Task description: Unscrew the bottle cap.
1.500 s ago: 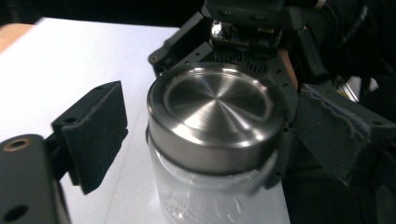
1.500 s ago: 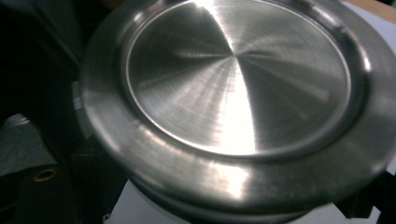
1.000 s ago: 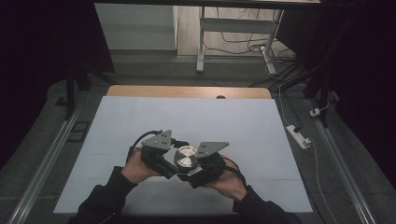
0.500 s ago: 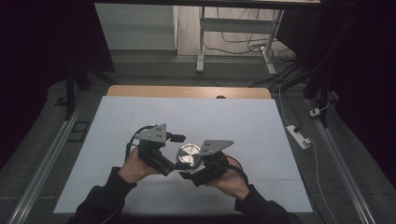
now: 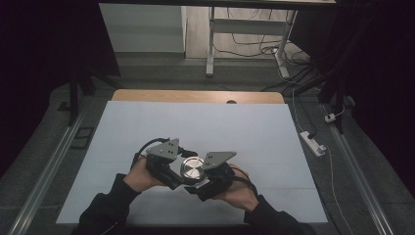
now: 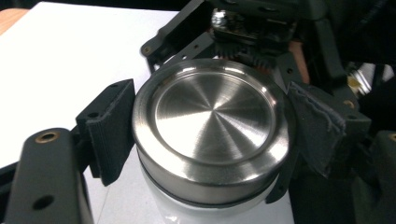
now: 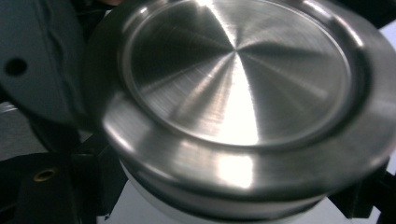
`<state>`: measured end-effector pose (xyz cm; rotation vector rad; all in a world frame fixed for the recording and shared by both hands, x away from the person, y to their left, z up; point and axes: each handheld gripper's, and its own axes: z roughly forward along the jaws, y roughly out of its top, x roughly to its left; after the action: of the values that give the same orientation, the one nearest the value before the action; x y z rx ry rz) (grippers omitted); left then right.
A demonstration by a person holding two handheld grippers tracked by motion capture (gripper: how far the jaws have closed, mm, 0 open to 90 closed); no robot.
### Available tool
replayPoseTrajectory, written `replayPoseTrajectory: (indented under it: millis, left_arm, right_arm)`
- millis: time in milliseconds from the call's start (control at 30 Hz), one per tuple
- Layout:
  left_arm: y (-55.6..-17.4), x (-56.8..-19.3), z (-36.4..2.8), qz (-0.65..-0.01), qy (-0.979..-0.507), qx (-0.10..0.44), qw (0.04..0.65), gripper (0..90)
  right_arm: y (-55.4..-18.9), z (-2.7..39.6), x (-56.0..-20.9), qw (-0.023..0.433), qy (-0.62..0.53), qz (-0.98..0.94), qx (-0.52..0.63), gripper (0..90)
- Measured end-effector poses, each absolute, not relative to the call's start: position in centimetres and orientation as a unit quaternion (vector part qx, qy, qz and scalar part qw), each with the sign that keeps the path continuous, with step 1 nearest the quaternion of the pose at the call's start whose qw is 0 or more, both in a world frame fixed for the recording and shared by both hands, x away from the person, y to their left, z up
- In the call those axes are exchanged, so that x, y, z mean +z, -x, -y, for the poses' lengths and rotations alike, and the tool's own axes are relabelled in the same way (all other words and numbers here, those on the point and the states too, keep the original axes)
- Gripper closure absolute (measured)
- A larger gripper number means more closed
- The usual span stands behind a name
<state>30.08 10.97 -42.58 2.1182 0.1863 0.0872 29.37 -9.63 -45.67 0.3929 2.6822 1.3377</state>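
Jaws of your left gripper [image 6: 205, 135] and right gripper [image 5: 208, 182] clasp one upright white container with a brushed-steel round lid [image 6: 212, 116] on the table [image 5: 244, 132].

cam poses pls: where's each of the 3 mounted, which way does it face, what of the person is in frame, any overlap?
High view: fixed above the person's side, facing forward and down on the white table; forearms, both hands.
Left gripper view: rides the left gripper, facing its jaws beside the round brushed-steel lid.
Right gripper view: rides the right gripper, close on the lid.
Shared: all three see the lid.
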Motion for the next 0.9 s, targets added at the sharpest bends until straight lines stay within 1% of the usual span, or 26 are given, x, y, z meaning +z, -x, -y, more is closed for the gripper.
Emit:
replayPoseTrajectory:
  millis: [167,267,367,533,567,700,800,900]
  left_arm:
    - [-29.5,-42.7,-9.7,-0.117,-0.874,0.082,0.465,20.4]
    - [-29.3,-42.6,-9.2,-0.133,-0.873,0.099,0.459,20.4]
    - [-29.4,-42.2,-9.8,-0.119,-0.869,0.085,0.473,20.0]
    - [-29.5,-40.9,-11.7,-0.087,-0.855,0.047,0.508,12.3]
    - [-29.5,-40.7,-12.1,-0.078,-0.853,0.039,0.515,12.3]
    - [-29.8,-40.6,-13.0,-0.05,-0.861,0.02,0.505,9.3]
    - [-30.2,-41.3,-12.9,-0.035,-0.867,0.006,0.496,10.1]
    - [-30.4,-42.1,-12.3,-0.021,-0.874,-0.004,0.486,12.8]
  right_arm:
    - [-29.9,9.9,-46.0,0.078,-0.152,-0.886,0.431,14.8]
    - [-30.2,10.1,-46.1,0.085,-0.163,-0.884,0.429,14.8]
    - [-30.0,10.2,-45.8,0.084,-0.163,-0.881,0.437,14.8]
    - [-29.8,10.3,-45.1,0.08,-0.155,-0.876,0.449,14.8]
    - [-29.8,10.4,-45.1,0.076,-0.152,-0.876,0.451,14.8]
    - [-29.8,10.3,-45.3,0.049,-0.139,-0.878,0.456,14.8]
    - [-29.4,9.9,-45.4,0.035,-0.122,-0.88,0.457,14.8]
    - [-29.0,9.4,-45.4,0.028,-0.106,-0.884,0.455,14.8]
